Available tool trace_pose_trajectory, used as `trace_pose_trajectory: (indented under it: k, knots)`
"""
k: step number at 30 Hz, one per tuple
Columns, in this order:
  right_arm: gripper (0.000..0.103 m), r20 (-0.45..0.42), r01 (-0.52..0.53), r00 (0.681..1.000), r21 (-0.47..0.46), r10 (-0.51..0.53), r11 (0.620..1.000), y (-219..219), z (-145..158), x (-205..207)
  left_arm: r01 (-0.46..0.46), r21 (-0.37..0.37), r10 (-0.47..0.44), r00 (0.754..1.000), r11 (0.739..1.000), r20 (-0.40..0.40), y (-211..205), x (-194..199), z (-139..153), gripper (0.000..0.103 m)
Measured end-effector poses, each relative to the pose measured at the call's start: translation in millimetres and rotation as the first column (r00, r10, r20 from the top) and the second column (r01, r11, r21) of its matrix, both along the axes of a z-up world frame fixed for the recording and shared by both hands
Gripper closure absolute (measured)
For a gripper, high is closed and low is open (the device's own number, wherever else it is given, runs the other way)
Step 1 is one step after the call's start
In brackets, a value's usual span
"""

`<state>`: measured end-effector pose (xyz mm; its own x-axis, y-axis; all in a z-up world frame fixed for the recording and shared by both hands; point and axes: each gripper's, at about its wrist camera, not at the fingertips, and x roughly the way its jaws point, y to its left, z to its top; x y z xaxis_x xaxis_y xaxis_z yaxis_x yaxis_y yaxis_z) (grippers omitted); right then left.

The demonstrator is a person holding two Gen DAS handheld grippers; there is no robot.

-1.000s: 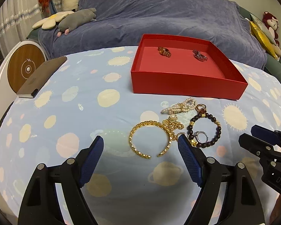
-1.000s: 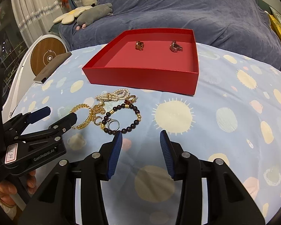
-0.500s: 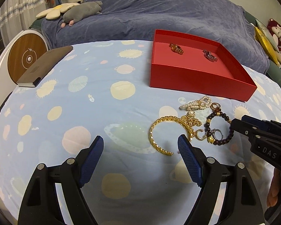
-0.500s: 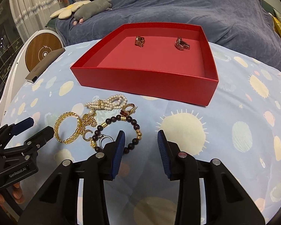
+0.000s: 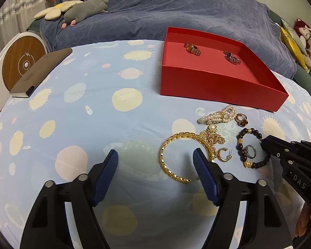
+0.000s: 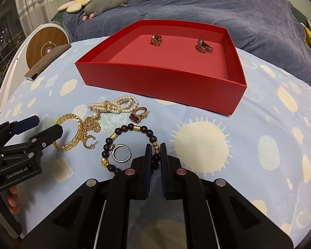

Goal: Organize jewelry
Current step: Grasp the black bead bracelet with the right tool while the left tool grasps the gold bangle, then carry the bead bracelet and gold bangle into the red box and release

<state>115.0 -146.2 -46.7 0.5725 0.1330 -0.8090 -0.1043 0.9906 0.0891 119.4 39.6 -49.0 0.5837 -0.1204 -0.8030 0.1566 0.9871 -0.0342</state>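
Down on the pale blue cloth printed with cream suns and planets, the right gripper has its dark ribbed pads pinched nearly together on the near arc of a beaded bracelet, a loop of round dark wooden beads broken by small gold spacers. Inside that loop lies a plain silver ring. The left gripper hangs with its blue ribbed pads spread wide and grips nothing; one pad sits just beside an open gold bangle with a faceted, chain-like surface. Tangled against the bangle is a clump of gold chain, and a small gold hoop earring lies touching it. Farther back rest a knotted bundle of small white pearls and a gold ring with a red clover-shaped stone. Beyond them stands a shallow square red box of smooth matte card, and on its floor near the far wall sit two chunky link rings, one gold and one silvery, well apart. A flat brown case lies at the far left edge of the cloth.
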Motion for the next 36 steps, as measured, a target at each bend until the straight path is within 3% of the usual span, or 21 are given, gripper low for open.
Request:
trace_pose_trajectory:
  k: [5,8,10,15,26,36]
  knots:
    - [0.096,0.003,0.002,1.000,0.039,-0.003,0.999,-6,9,-8,0.002,0.035,-0.003,1.000,0.999,0.014,-6,6,-6,0.051]
    - [0.096,0.002,0.000,1.000,0.051,-0.001,0.999,-7,11,-11,0.011,0.030,-0.012,1.000,0.999,0.016,-8,6,-5,0.065]
    - [0.096,0.003,0.000,1.000,0.051,0.000,0.999,-7,11,-13,0.024,0.023,-0.024,1.000,0.999,0.013,-10,6,-4,0.082]
    - [0.096,0.013,-0.005,1.000,0.059,0.005,0.998,-6,17,-18,0.047,0.026,-0.047,0.999,0.999,0.007,-16,4,-3,0.099]
    - [0.096,0.045,-0.009,0.999,0.084,0.005,0.996,-11,33,-26,0.071,-0.001,-0.071,0.997,0.997,0.023,-25,-6,16,0.100]
    - [0.096,0.129,-0.017,0.992,0.142,-0.002,0.990,-21,74,-31,0.091,-0.036,-0.087,0.991,0.995,0.104,-37,-11,60,0.100]
